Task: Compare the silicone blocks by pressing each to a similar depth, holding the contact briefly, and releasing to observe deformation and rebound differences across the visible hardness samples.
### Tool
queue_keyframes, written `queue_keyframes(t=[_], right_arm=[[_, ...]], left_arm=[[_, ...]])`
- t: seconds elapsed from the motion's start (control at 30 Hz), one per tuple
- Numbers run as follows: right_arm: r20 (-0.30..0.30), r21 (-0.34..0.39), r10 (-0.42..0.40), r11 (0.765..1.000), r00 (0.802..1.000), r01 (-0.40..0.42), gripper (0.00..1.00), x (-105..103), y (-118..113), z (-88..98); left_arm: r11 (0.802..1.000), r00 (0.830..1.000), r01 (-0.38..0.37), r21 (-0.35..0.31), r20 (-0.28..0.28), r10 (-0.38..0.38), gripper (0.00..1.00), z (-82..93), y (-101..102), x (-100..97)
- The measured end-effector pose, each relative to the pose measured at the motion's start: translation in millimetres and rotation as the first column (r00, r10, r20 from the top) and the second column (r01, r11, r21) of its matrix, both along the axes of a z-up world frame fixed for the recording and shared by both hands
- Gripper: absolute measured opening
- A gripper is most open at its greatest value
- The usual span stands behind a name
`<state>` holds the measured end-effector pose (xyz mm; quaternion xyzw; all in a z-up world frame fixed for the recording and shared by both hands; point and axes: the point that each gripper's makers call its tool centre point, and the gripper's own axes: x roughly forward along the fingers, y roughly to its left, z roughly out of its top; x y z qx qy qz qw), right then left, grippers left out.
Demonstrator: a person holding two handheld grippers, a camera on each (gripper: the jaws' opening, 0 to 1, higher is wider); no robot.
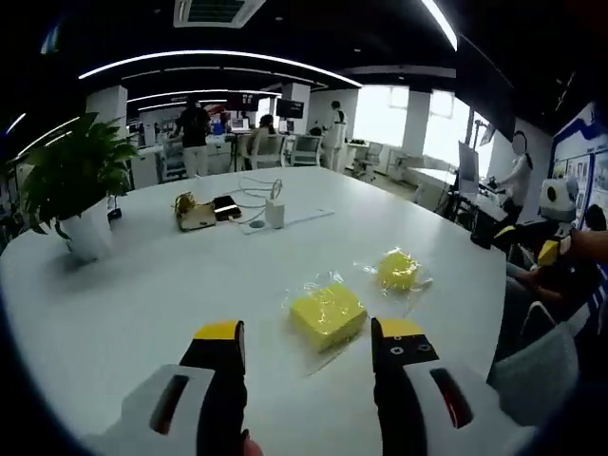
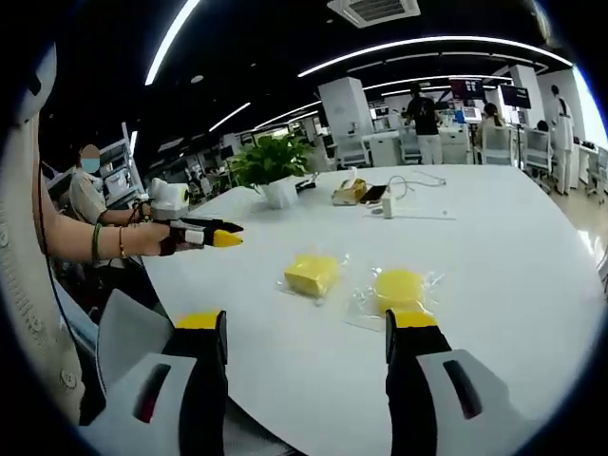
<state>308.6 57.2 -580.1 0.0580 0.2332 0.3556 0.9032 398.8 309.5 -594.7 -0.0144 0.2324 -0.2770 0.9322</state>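
Two yellow silicone samples are lying in clear plastic wrappers on the round white table (image 1: 142, 285), and everything else is being placed here relative to the square yellow block (image 1: 328, 314). In the left gripper view, the left gripper (image 1: 312, 353) is hovering above the table just short of that block, its yellow-tipped jaws standing wide apart and gripping nothing; the block is sitting between and slightly beyond the two tips, not touched by either. The round yellow block (image 1: 398, 269) is resting near the square one, farther from the gripper and to its right, the two wrappers lying apart. Well beyond the square block, toward the far side of the table, a small white charger (image 1: 275, 211) with a cable, a dark phone (image 1: 226, 206) and a yellowish bundle (image 1: 194, 212) are sitting close together, and a potted green plant (image 1: 74, 190) is standing at the table's left edge. In the right gripper view, the right gripper (image 2: 306, 334) is likewise holding its jaws spread and empty, short of the square block (image 2: 311, 275), with the round block (image 2: 398, 289) just beside it on the right. The left gripper (image 2: 220, 234) is reaching in from the left of the square block, held by a person's hand (image 2: 142, 237) wearing bracelets.
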Motion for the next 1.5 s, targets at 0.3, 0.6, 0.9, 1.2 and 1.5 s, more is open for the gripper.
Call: queue_keyframes(t=[0.3, 0.6, 0.9, 1.2, 1.5], right_arm=[[-0.040, 0.072, -0.009, 0.997, 0.999, 0.011, 0.67, -22.6, -2.0, -6.9], [-0.042, 0.071, -0.044, 0.996, 0.998, 0.046, 0.68, -33.2, -11.7, -12.1], [-0.033, 0.097, -0.082, 0.992, 0.996, 0.084, 0.68, -31.9, -16.9, -5.5], [-0.029, 0.099, -0.088, 0.991, 0.996, 0.091, 0.67, -31.6, -20.2, -6.9], [-0.038, 0.100, -0.077, 0.992, 0.996, 0.080, 0.67, -28.9, -20.5, -11.7]], left_arm=[[0.995, 0.998, -0.067, -0.077, 0.014, 0.069, 0.59, 26.5, -10.0, -61.3], [0.982, 0.988, -0.156, -0.103, -0.027, 0.154, 0.64, 24.1, -9.4, -109.6], [0.966, 0.976, -0.218, -0.139, -0.056, 0.212, 0.65, 17.7, -1.7, -128.0], [0.967, 0.974, -0.222, -0.128, -0.066, 0.215, 0.66, 14.5, -2.1, -130.0], [0.970, 0.977, -0.206, -0.128, -0.079, 0.197, 0.66, 17.0, -12.5, -118.9]])
